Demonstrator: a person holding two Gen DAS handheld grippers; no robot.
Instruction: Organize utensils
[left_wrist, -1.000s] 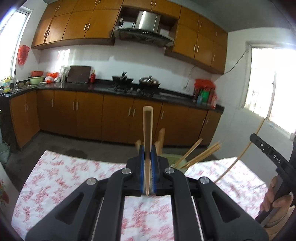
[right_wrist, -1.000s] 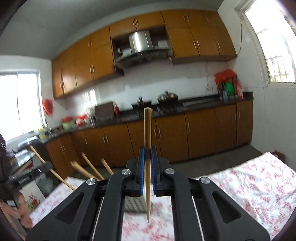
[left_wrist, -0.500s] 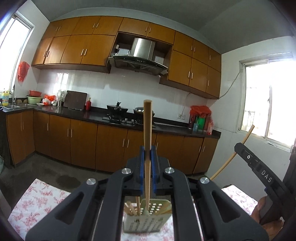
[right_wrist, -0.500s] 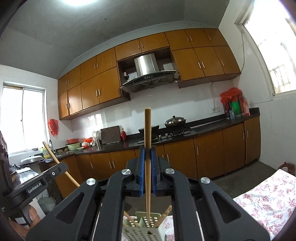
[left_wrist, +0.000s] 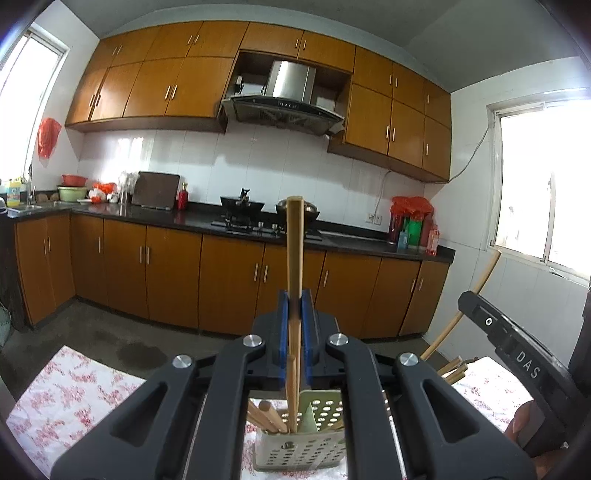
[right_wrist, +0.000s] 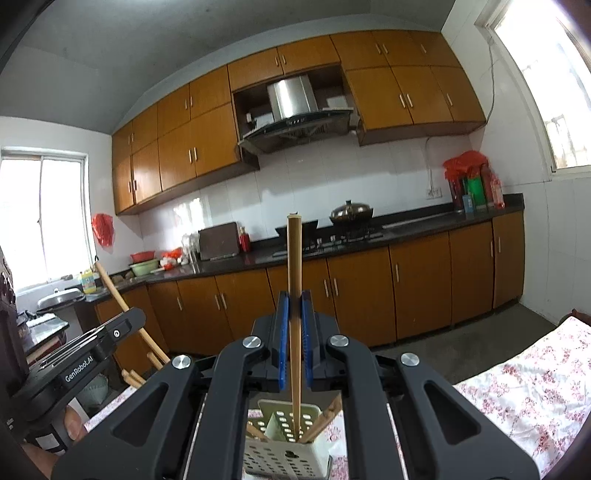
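Left gripper (left_wrist: 294, 306): blue pads (left_wrist: 283, 325) pinching a wooden chopstick (left_wrist: 295, 258) held upright, its lower end reaching down into the perforated utensil holder (left_wrist: 306, 450) directly below; several other chopsticks (left_wrist: 264, 415) leaning inside that holder on its left side. Right gripper (right_wrist: 294, 306): blue-lined fingers (right_wrist: 282, 332) clamping a second chopstick (right_wrist: 294, 280), also upright, its tip dipping into the holder (right_wrist: 284, 458); whether either tip is touching the bottom is hard to judge from here. Holder standing on a table under a floral tablecloth (left_wrist: 70, 398); in the left view the right gripper's body (left_wrist: 517, 354) showing at the right edge. Beyond: brown base cabinets (left_wrist: 229, 280), dark countertop (left_wrist: 147, 216) carrying a gas stove (left_wrist: 242, 221); range hood (left_wrist: 288, 99) hanging above among the wall cabinets (left_wrist: 155, 85).
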